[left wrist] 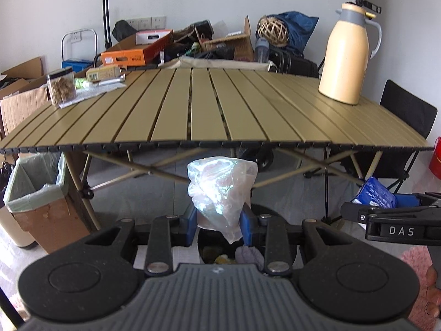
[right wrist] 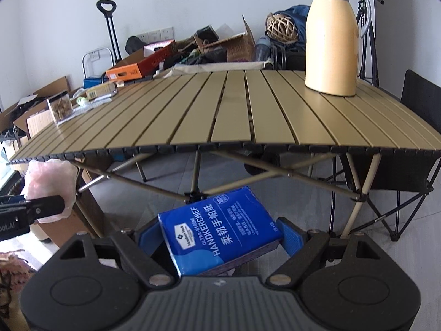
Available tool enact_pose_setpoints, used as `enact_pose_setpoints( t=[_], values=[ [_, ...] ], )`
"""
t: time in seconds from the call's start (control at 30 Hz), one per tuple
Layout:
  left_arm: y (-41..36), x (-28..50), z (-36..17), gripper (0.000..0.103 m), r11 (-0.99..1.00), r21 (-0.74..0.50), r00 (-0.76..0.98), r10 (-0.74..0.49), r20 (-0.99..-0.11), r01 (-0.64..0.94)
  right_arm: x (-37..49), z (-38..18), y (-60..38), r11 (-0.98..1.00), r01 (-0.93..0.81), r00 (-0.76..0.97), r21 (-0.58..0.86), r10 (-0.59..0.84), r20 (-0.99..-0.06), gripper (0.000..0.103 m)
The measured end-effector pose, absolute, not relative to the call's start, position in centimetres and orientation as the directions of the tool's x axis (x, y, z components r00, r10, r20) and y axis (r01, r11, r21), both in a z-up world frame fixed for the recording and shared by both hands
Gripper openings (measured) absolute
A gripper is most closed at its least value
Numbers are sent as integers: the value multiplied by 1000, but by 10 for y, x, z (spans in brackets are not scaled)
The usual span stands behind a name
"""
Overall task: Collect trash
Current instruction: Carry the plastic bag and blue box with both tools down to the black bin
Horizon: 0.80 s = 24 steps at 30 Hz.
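Note:
My left gripper (left wrist: 219,220) is shut on a crumpled clear plastic bag (left wrist: 220,190), held in front of and below the slatted table edge (left wrist: 220,144), above a dark round bin (left wrist: 220,256) with trash in it. My right gripper (right wrist: 217,234) is shut on a blue handkerchief tissue pack (right wrist: 220,231), also below the table edge. The right gripper with the pack shows at the right of the left wrist view (left wrist: 374,193). The left gripper with the bag shows at the left of the right wrist view (right wrist: 49,184).
A lined cardboard bin (left wrist: 35,193) stands on the floor at left. On the table (right wrist: 220,110) are a yellow thermos jug (left wrist: 348,55), a clear jar of snacks (left wrist: 61,87) and small packets (left wrist: 102,74). Boxes and clutter lie behind. A black folding chair (right wrist: 408,165) stands right.

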State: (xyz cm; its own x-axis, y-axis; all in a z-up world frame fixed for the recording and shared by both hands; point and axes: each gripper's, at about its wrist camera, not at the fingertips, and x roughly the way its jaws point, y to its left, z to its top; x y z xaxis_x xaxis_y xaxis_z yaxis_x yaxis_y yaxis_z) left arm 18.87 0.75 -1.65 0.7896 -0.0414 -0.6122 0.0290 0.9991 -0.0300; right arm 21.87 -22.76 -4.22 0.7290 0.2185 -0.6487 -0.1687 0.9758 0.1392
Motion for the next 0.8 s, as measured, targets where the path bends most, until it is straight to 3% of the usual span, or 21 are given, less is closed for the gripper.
enact_pose_setpoints(
  t=[0.8],
  values=[
    [19,224,-105,32,999,-31,599,-11,-801,-23,235,-129,-210,973,-197,530,118,207,-822,86]
  ],
)
